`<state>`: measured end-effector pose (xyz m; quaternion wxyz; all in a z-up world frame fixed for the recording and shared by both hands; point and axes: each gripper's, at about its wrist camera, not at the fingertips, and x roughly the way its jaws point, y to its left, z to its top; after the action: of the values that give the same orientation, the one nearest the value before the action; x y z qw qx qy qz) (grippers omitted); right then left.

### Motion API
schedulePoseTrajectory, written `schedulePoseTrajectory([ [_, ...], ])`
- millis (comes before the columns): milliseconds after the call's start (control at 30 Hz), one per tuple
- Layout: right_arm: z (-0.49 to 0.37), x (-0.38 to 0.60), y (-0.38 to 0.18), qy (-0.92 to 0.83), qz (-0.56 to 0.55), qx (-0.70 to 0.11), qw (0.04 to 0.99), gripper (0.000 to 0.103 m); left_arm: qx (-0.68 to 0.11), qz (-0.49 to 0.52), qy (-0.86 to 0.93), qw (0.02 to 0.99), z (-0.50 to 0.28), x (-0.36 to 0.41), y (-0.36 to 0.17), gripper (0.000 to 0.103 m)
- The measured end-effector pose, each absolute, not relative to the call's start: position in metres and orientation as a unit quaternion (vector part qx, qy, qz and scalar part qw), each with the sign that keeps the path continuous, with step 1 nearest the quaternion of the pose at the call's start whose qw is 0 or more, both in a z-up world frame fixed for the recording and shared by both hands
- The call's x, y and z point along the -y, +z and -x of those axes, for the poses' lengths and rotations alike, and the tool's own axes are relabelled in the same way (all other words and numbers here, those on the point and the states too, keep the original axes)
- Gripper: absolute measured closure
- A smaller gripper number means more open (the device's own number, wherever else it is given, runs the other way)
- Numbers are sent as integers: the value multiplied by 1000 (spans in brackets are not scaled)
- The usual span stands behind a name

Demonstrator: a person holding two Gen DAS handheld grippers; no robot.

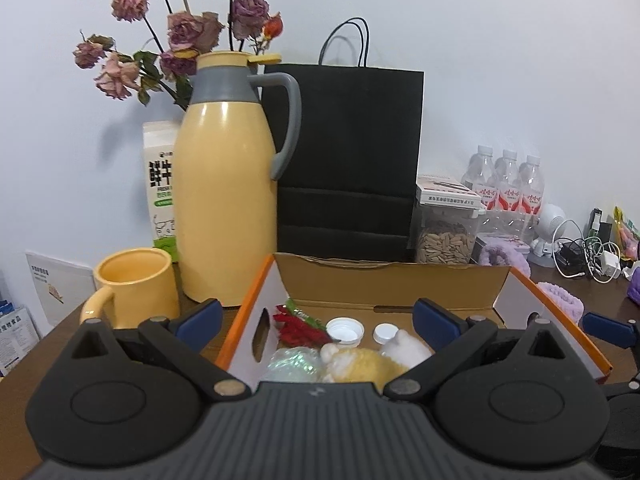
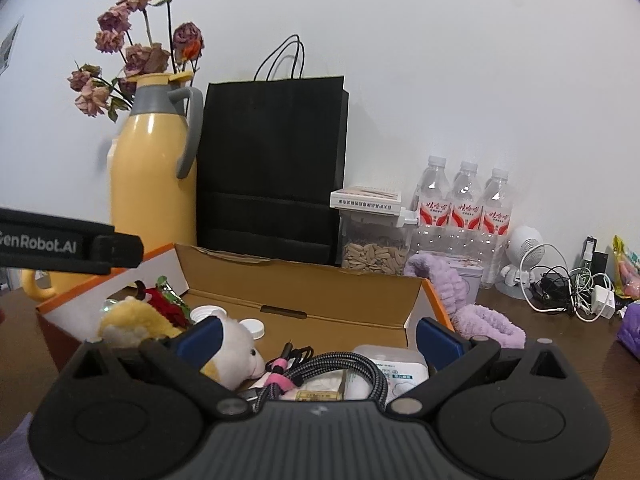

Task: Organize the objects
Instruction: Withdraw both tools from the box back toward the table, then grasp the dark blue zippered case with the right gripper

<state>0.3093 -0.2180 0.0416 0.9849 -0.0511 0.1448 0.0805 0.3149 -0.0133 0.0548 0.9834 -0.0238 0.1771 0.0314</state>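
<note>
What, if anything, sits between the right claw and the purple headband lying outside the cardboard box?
The purple headband lies on the table just right of the cardboard box, ahead of the open right claw. The box's right end wall rises between them, so a straight sideways move would likely hit it; an approach from above looks unobstructed.

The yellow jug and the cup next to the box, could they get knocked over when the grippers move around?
Maybe. The yellow jug and cup stand close beside the cardboard box, so a sideways swing of the open left gripper might bump them. The dried flowers behind the jug lean out and look fragile. Under the open right gripper, the braided cable could snag a finger.
</note>
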Motion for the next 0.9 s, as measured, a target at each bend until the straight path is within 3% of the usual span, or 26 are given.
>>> schedulePoseTrajectory([
  [367,-245,209,44,106,59,-160,980,0,-191,16,41,981,-253,-6,55,0],
  [900,-177,187,13,148,67,-269,949,0,-250,11,60,966,-179,-36,25,0],
])
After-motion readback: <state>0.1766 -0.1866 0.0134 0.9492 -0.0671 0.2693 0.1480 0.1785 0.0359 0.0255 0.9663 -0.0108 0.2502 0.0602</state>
